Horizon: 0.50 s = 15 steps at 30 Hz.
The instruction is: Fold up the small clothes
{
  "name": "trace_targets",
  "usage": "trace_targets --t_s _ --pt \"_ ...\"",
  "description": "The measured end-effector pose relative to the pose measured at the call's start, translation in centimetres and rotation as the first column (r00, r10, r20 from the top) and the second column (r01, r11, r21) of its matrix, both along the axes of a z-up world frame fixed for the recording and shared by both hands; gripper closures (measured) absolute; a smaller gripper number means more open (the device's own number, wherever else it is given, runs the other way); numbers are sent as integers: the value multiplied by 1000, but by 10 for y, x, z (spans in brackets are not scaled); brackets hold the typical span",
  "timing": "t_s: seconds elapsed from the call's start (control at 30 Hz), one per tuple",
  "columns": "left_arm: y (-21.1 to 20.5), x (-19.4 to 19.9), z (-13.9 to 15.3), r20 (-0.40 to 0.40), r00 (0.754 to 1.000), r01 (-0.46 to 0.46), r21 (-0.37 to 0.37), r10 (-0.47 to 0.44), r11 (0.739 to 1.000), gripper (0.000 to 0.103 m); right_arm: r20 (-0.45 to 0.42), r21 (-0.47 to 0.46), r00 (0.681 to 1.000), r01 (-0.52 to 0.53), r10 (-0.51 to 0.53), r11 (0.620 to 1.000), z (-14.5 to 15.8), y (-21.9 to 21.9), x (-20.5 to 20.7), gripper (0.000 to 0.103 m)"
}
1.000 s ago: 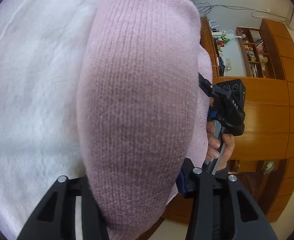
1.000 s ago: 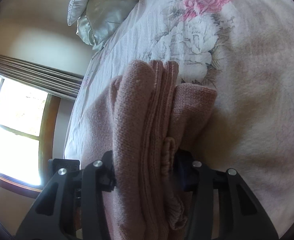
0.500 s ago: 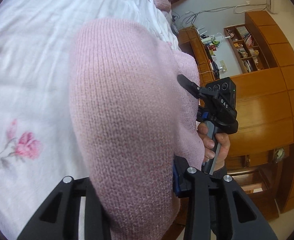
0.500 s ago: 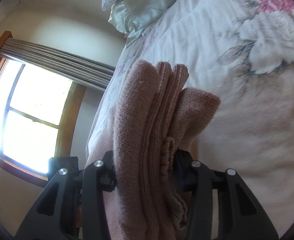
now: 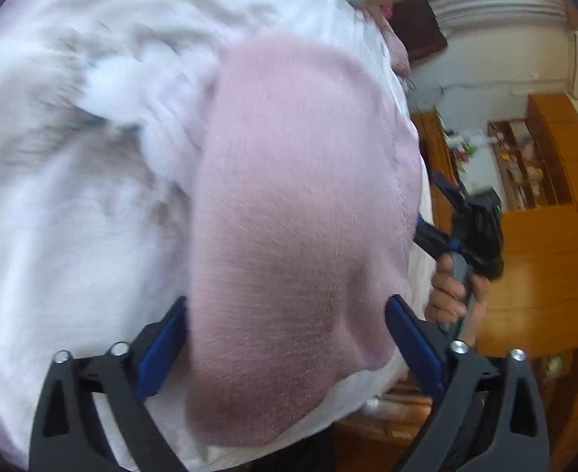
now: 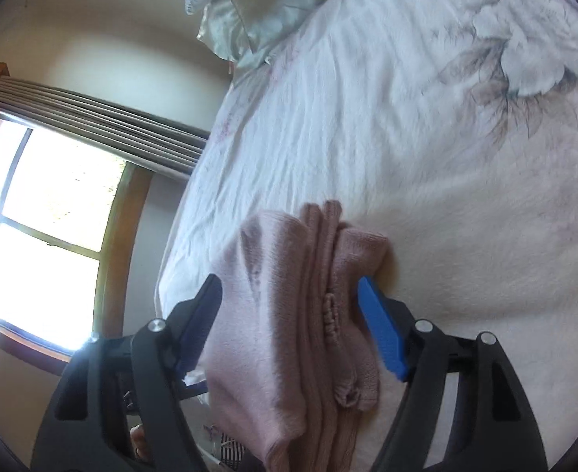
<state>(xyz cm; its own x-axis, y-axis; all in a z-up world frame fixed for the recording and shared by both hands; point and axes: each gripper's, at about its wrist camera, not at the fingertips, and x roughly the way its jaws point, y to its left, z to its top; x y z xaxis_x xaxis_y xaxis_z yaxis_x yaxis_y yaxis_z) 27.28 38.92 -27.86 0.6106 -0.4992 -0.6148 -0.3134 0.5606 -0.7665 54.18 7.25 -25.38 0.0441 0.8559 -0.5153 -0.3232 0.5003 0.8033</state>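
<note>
On the bed (image 6: 387,137), near its edge and well away from the pillow (image 6: 273,8), lies the pink sweater (image 6: 289,314), folded into a thick bundle. Both grippers have their fingers spread wide, one either side of the bundle and gripping nothing: the left gripper (image 5: 285,350) straddles one end, the right gripper (image 6: 289,326) the stacked layers at the other. Judging by that, the sweater has been set down flat so the fold keeps its shape.
</note>
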Motion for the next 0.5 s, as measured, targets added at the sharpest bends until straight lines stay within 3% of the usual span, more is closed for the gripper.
trace_targets --t_s 0.1,0.2,0.23,0.27,0.3,0.4,0.5 --pt "11 -36 32 166 983 -82 0 81 997 4 49 -71 998 -43 46 997 8 20 -9 54" --pt "-3 -47 47 303 953 24 -54 -6 998 4 43 -136 997 -61 67 989 -2 55 -12 57" --pt "-14 -44 49 333 942 75 -71 -47 995 4 44 -159 996 -64 72 985 -7 60 -12 71" --pt "-21 -41 44 350 933 121 -96 -81 988 4 60 -181 996 -58 70 982 -9 66 -14 84" --pt "-26 -37 38 350 931 149 -118 -99 982 4 84 -190 995 -45 62 981 -11 64 -15 88" --pt "-34 -21 1 292 950 164 -172 -109 971 4 118 -212 993 39 -14 977 -19 52 -11 92" --pt "-41 -13 -28 269 957 171 -217 -110 961 4 45 -213 996 82 -74 974 -49 40 6 89"
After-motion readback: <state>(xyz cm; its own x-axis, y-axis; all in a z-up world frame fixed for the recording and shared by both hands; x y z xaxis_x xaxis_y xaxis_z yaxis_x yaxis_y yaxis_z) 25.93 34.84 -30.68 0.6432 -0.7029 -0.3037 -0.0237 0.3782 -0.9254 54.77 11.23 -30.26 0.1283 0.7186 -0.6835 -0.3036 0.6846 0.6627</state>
